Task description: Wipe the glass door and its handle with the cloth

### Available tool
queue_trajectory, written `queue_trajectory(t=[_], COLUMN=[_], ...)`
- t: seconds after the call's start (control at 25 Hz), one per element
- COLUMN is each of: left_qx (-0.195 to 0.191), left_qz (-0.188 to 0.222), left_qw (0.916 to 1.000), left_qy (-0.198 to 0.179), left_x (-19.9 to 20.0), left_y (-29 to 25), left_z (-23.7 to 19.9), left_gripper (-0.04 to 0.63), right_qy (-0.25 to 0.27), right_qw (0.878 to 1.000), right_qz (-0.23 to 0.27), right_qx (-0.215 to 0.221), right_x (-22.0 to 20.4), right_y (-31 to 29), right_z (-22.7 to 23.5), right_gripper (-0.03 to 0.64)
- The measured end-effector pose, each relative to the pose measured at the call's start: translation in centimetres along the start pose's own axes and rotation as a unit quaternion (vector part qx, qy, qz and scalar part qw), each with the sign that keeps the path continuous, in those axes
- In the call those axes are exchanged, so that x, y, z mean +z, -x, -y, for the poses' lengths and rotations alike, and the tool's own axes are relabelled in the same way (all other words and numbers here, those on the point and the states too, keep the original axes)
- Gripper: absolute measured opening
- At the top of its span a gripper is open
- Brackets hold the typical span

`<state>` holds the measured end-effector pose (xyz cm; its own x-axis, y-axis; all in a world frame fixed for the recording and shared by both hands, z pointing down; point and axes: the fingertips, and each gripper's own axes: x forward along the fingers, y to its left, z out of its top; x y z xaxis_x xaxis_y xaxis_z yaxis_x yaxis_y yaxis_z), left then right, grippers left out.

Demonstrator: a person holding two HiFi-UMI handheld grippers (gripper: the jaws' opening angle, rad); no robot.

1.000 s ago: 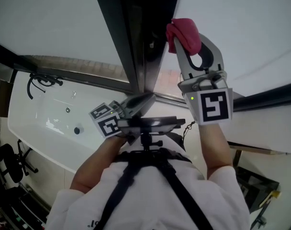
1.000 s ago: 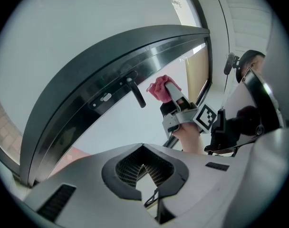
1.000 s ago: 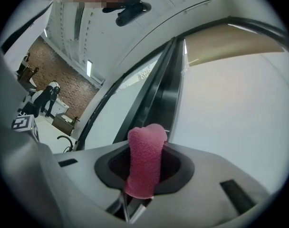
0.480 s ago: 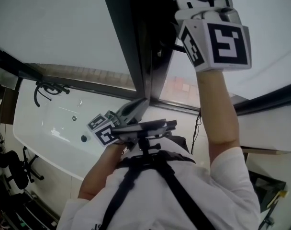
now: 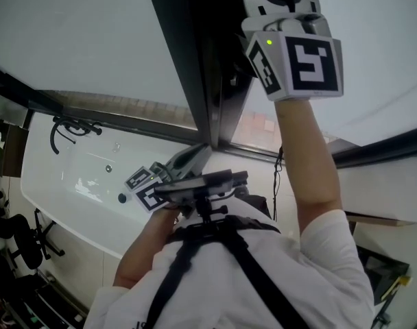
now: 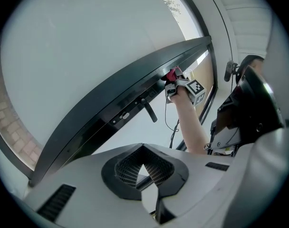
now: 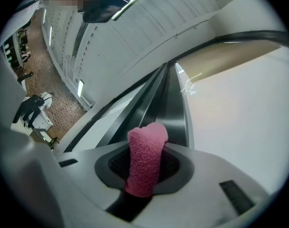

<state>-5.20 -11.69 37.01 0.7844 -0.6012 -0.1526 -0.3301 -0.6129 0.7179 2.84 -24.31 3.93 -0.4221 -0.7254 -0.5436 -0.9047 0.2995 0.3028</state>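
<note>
My right gripper [image 7: 145, 148] is shut on a rolled pink cloth [image 7: 145, 158]. It is raised high against the dark door frame [image 7: 168, 103], with the glass pane [image 7: 239, 108] to its right. In the head view only its marker cube [image 5: 301, 53] and arm show, and the jaws run off the top edge. The left gripper view shows the pink cloth [image 6: 171, 74] pressed to the dark frame [image 6: 111, 106], up and right of the black lever handle [image 6: 148, 109]. My left gripper [image 5: 198, 153] hangs low by my chest, jaws shut on nothing, pointing at the frame.
A white bathtub [image 5: 64, 184] with a black faucet [image 5: 68, 125] lies at the left. A black chair [image 5: 9, 235] stands by it. A device on a chest mount [image 5: 198, 180] sits under my left gripper. A thin cable [image 5: 280, 177] hangs by my right arm.
My right gripper has climbed along the dark frame with the cloth, and its jaws now leave the top of the head view. The left gripper has stayed near my chest.
</note>
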Motion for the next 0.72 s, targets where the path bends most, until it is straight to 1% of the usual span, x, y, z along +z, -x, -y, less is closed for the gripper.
queue_trajectory(t=[0.16, 0.36, 0.72], left_qx=[-0.003, -0.016, -0.023], left_qz=[-0.011, -0.025, -0.033], left_qw=[0.9999, 0.9995, 0.9992], left_qy=[0.003, 0.002, 0.005], left_x=[-0.3, -0.5, -1.1], left_y=[-0.6, -2.0, -3.1], left_z=[-0.2, -0.2, 0.2], left_gripper=[-0.008, -0.008, -0.008], right_qy=[-0.027, -0.065, -0.107], right_qw=[0.999, 0.995, 0.985], right_qz=[-0.023, -0.053, -0.116], right_qx=[0.025, 0.053, 0.065], right_x=[-1.8, -4.1, -7.7], right_y=[1.0, 1.7, 3.8], right_z=[-0.8, -1.9, -3.1], right_gripper=[0.092, 0.091, 0.091])
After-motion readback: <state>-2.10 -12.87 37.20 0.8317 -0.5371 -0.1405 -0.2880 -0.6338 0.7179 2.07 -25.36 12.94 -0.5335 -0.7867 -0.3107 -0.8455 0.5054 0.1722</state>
